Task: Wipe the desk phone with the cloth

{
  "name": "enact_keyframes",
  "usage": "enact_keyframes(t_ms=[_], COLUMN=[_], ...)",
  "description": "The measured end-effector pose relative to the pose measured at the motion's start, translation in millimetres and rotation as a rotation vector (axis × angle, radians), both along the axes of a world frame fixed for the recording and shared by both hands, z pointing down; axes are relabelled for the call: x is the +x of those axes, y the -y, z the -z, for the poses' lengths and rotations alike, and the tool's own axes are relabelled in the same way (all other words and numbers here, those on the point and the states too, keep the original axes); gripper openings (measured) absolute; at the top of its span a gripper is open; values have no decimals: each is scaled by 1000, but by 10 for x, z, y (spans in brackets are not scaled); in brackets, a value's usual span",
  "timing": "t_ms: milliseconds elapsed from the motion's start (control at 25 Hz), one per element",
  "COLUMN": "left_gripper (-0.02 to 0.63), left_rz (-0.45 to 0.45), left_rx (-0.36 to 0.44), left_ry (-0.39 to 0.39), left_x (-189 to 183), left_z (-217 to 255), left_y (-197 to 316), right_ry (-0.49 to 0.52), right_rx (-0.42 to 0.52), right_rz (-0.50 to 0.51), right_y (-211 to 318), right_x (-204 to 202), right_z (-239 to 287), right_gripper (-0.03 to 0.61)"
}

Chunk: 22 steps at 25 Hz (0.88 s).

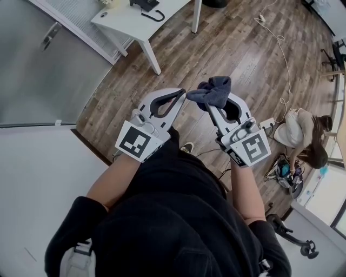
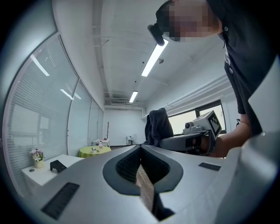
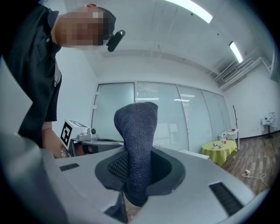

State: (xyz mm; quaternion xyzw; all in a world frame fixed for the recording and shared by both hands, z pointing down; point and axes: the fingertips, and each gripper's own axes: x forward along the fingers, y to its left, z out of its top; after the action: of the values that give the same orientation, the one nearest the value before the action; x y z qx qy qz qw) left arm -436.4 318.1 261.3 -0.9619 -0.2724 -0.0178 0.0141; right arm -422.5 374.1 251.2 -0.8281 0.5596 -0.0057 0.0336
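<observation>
The black desk phone (image 1: pixel 146 5) sits on a white table (image 1: pixel 121 24) far ahead, at the top of the head view; in the left gripper view the phone (image 2: pixel 57 165) shows small at lower left. My right gripper (image 1: pixel 210 104) is shut on a dark grey-blue cloth (image 1: pixel 212 90), which stands up bunched between its jaws (image 3: pixel 136 131). My left gripper (image 1: pixel 182 93) is held beside it at chest height, shut and with nothing in it (image 2: pixel 141 148). Both grippers are in the air, well short of the table.
A wood floor (image 1: pixel 227 48) lies between me and the table. A white cable (image 1: pixel 284 59) runs across it to a power strip. A person (image 1: pixel 309 139) crouches at right. A glass partition (image 1: pixel 38 59) stands at left, and a yellow-green round table (image 3: pixel 218 151) far off.
</observation>
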Motion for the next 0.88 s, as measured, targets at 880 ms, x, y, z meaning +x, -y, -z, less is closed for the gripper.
enact_keyframes(t_ms=[880], left_gripper=[9], left_rz=[29], left_rx=[-55], left_ry=[-40], left_x=[1419], left_z=[12], left_y=[1050], right_ry=[-22], right_rx=[-44], right_rz=[-97], right_y=[1003], right_x=[1417], right_z=[48], right_gripper=[83])
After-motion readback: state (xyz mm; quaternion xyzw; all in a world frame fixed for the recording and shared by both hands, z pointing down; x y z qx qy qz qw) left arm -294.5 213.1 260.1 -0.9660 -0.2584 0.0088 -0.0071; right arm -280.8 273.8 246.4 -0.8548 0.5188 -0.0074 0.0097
